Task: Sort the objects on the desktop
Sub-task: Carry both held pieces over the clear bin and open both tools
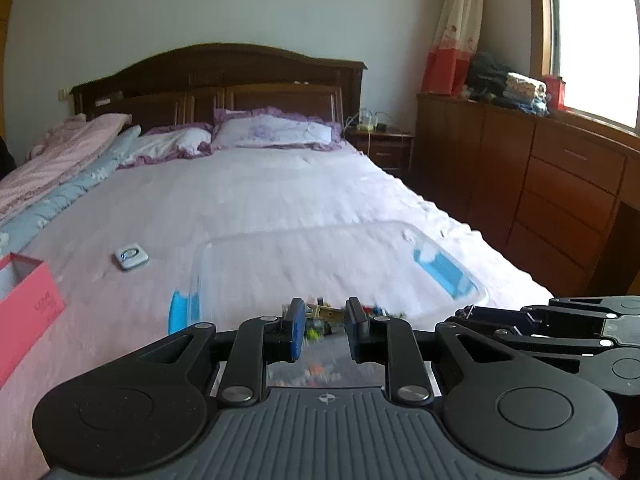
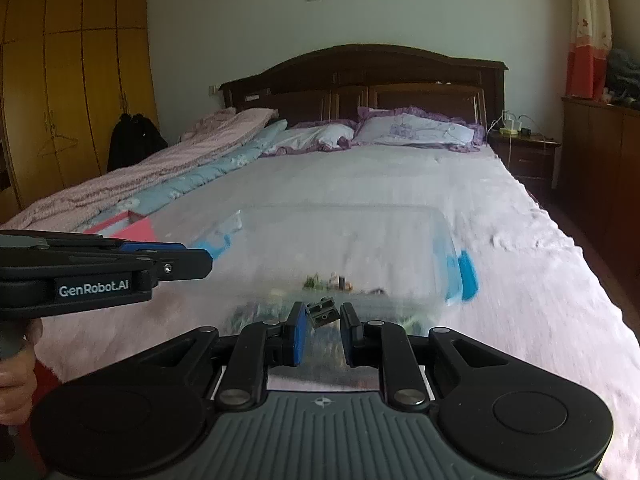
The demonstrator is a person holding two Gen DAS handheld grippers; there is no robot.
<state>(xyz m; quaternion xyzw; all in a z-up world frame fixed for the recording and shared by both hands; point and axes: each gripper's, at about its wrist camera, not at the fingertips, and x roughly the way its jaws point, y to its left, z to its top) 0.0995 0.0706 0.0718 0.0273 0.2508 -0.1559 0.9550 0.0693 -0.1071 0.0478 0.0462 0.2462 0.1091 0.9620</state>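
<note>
A clear plastic bin (image 1: 448,240) with blue handles (image 1: 182,310) lies on the bed, with several small toy bricks (image 1: 316,330) in its bottom. My left gripper (image 1: 326,316) hangs over the bin's near side, shut on a tan brick (image 1: 328,313). In the right wrist view the same bin (image 2: 400,216) is ahead, and my right gripper (image 2: 323,314) is shut on a grey brick (image 2: 325,312) above it. The left gripper (image 2: 188,262) shows side-on at the left of that view; the right gripper's body shows at the right edge of the left wrist view.
A pink open box (image 1: 24,304) sits on the bed at the left, with a small white square device (image 1: 131,256) beyond it. Folded quilts (image 2: 160,180) line the bed's left side. A wooden dresser (image 1: 560,184) stands right of the bed. A hand (image 2: 16,376) holds the left gripper's handle.
</note>
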